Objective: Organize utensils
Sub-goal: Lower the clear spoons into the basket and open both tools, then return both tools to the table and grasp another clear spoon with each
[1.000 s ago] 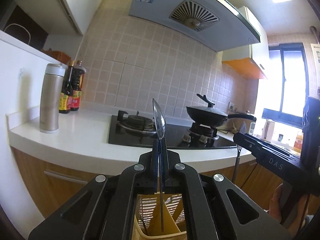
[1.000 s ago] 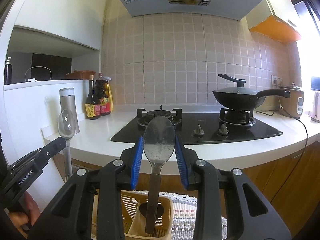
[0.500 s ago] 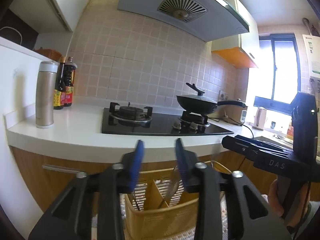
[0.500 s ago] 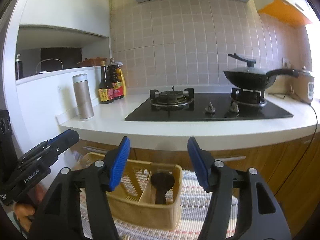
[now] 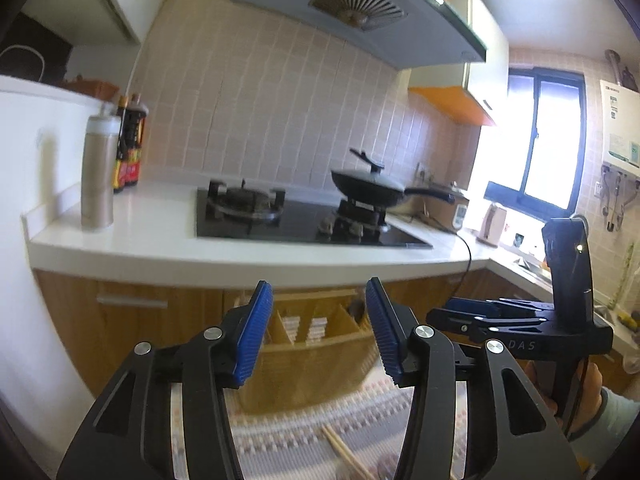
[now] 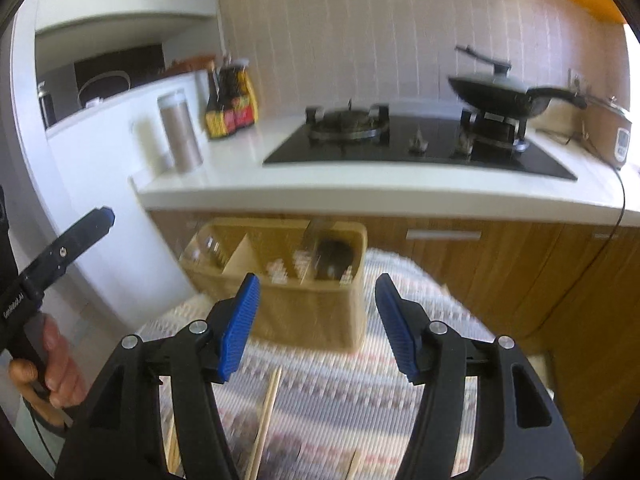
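Chopsticks [image 6: 267, 408] on striped mat [image 6: 344, 400].

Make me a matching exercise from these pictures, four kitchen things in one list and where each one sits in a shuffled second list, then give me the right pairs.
Things:
1. black pan
2. steel thermos
3. chopsticks
4. dark spoon

Places:
A. lying on the striped mat, in front of the right gripper
B. standing in the right-hand compartment of the tan caddy
C. on the right burner of the stove
D. upright on the white counter, beside the sauce bottles

Pairs: 1-C, 2-D, 3-A, 4-B
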Available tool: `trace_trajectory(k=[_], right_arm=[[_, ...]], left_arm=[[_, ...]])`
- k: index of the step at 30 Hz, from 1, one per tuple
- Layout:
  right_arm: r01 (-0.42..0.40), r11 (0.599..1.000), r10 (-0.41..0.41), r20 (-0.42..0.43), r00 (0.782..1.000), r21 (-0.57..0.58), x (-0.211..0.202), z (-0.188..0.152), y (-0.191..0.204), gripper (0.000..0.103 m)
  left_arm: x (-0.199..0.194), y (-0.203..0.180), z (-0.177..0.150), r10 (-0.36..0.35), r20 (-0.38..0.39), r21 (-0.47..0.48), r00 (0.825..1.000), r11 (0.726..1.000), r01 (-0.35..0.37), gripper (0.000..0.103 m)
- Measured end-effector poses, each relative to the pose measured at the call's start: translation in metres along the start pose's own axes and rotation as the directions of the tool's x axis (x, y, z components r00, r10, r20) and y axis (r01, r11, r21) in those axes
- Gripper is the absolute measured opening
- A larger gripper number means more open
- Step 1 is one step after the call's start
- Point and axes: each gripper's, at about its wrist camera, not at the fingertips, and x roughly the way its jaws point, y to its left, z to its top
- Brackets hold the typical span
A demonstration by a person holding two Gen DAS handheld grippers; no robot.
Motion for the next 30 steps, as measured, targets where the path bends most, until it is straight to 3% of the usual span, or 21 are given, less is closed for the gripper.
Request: trace_trajectory(k=[4,9,13,16,18,20,22,24,30], right_arm=[[0.018,0.999,-0.021,-0.100,0.995,-0.026,0.003,-0.015,0.010,0.057],[0.002,1.000,-0.002,-0.286,0.958,0.002,0.025,-0.042,0.013,0.056],[-0.010,0.999,0.028,-0.406,0.914,0.048,0.047,-0.069,0.009,0.056],[-0.014,0.998,0.044,-0.465,0.884,0.067,0.059,-0.087,0.008,0.055],[-0.015,0.998,0.047,-0.503,0.863,0.068,0.067,-0.100,0.008,0.050],[-0.022,0.997,0.055,-0.533,0.844,0.069,0.072,-0.112,0.009,0.040],[-0.033,0.996,0.073,-0.561,0.824,0.081,0.076,-0.123,0.009,0.037],[-0.037,0.994,0.088,-0.577,0.812,0.099,0.078,-0.131,0.008,0.036],[-0.048,0.992,0.110,-0.591,0.800,0.120,0.080,-0.144,0.009,0.030]], left_arm=[[-0.005,-0.002,-0.010,0.007,-0.103,-0.006,0.995,1.000,-0.007,0.047],[0.003,-0.003,-0.039,-0.019,-0.292,-0.020,0.956,1.000,0.014,0.047],[0.019,-0.001,-0.071,-0.049,-0.427,-0.048,0.903,0.998,0.032,0.047],[0.037,-0.001,-0.101,-0.046,-0.538,-0.053,0.842,0.998,0.020,0.047],[0.049,-0.001,-0.120,-0.044,-0.597,-0.049,0.801,0.999,0.018,0.046],[0.056,-0.003,-0.133,-0.040,-0.636,-0.035,0.771,0.999,0.023,0.045],[0.062,-0.006,-0.143,-0.032,-0.660,-0.016,0.750,0.999,0.029,0.045],[0.065,-0.009,-0.149,-0.037,-0.673,-0.016,0.738,0.999,0.036,0.045],[0.073,-0.014,-0.158,-0.017,-0.687,0.012,0.727,0.999,0.035,0.041]])
